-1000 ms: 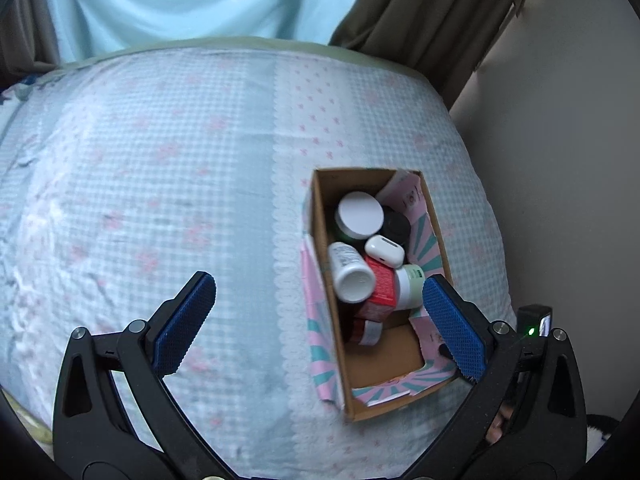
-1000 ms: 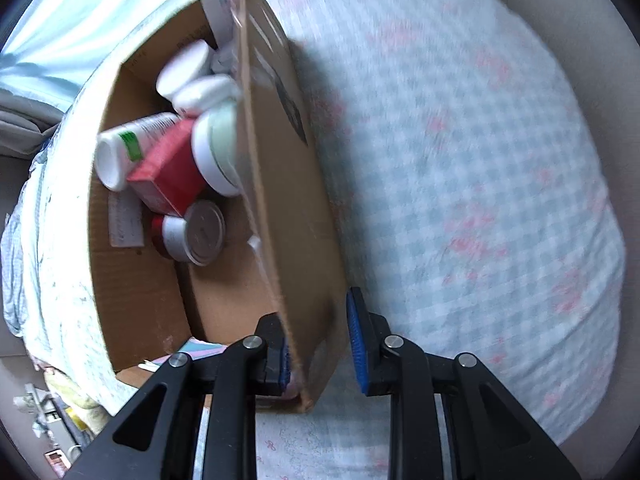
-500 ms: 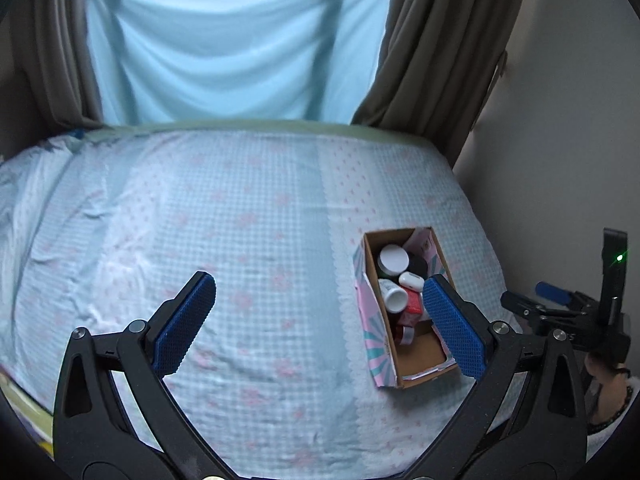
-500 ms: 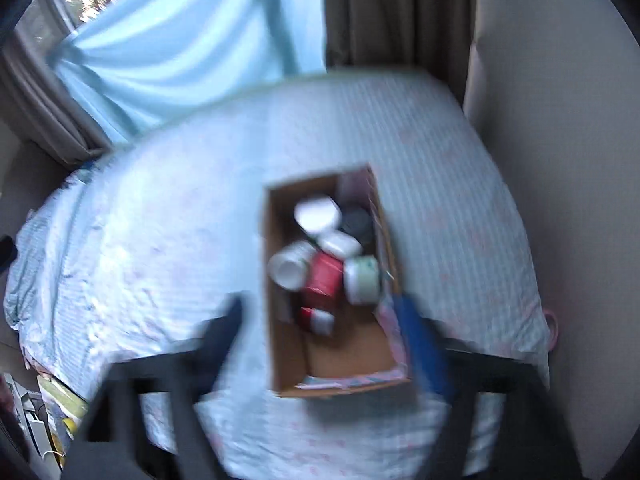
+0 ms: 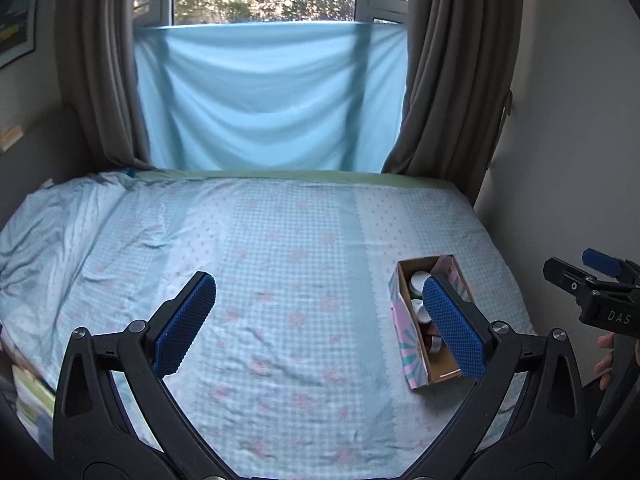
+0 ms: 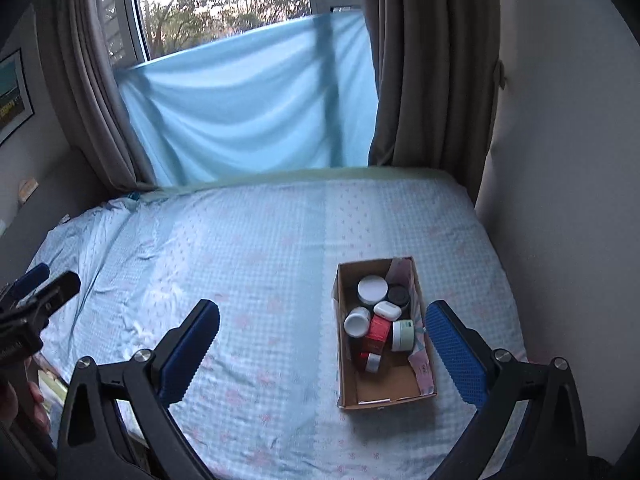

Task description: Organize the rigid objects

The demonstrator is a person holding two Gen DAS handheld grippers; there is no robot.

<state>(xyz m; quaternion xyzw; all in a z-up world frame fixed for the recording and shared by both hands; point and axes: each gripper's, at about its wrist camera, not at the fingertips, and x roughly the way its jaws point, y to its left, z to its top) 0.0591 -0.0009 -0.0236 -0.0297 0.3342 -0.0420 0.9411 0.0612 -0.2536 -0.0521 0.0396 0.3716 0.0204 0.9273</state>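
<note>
At the far left of the right wrist view, the left gripper (image 6: 24, 284) is poking in from the frame edge – only its tips are showing, so that view cannot tell how it stands. Its own camera settles it: the left gripper (image 5: 320, 324) is hanging above the bed (image 5: 248, 264) with its blue pads (image 5: 184, 324) spread wide and nothing between them. The checked bedsheet is lying rumpled toward the left side, where the mattress edge is blurring out of view.

Moving right, the right gripper (image 6: 324, 354) is likewise standing wide apart and holding nothing, well above the sheet. Between its fingers and toward the right one, the cardboard box (image 6: 348, 396) is sitting on the bed near the right-hand wall (image 6: 560, 200). Inside it, crowded toward the far end, a white-lidded jar (image 6: 373, 288), a dark-lidded jar (image 6: 399, 295), a small white case (image 6: 387, 310), a white bottle (image 6: 357, 321), a red box (image 6: 377, 333), a pale green jar (image 6: 402, 335) and a small red jar (image 6: 369, 361) are lying together – several overlapping, so their lower parts are hidden. The near end of the box is showing bare cardboard.

In the left wrist view the same cardboard box (image 5: 404, 344) is partly covered by the gripper's right finger, its contents hard to make out. At the far right edge the right gripper (image 5: 592, 276) is entering, cut off by the frame.
</note>
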